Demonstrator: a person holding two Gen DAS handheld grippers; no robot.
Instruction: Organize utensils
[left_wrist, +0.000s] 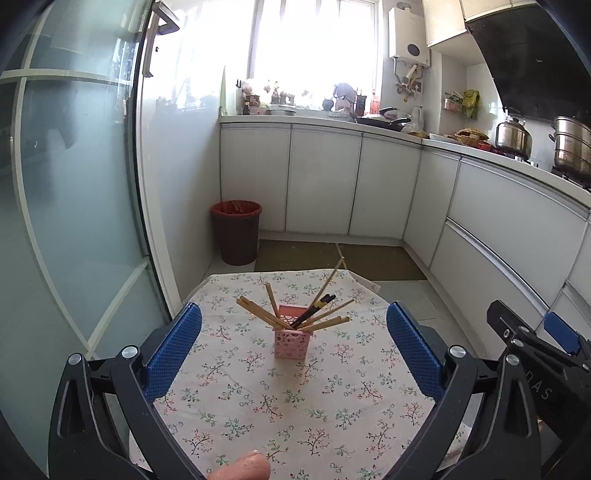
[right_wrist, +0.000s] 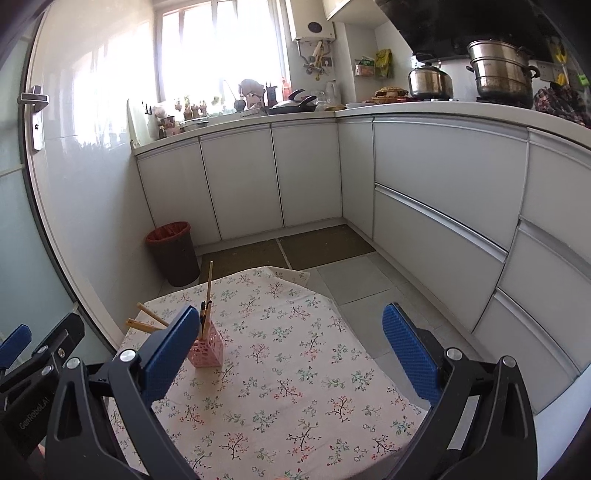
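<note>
A pink perforated holder (left_wrist: 291, 341) stands upright on the floral tablecloth (left_wrist: 258, 398). Several wooden chopsticks (left_wrist: 258, 312) and a dark pair (left_wrist: 314, 310) fan out of it. My left gripper (left_wrist: 293, 321) hangs open above the table's near side, with the holder seen between its blue pads but farther off. In the right wrist view the holder (right_wrist: 208, 350) stands just right of the left pad, its chopsticks (right_wrist: 208, 284) partly hidden. My right gripper (right_wrist: 291, 328) is open and holds nothing. A fingertip (left_wrist: 240, 467) shows at the bottom edge.
A brown bin with a red liner (left_wrist: 236, 232) stands on the floor beyond the table, by a glass door (left_wrist: 74, 184). White cabinets (right_wrist: 436, 206) run around the back and right, with pots (right_wrist: 498, 70) on the counter. The right gripper's tool (left_wrist: 535, 350) sits at the right edge.
</note>
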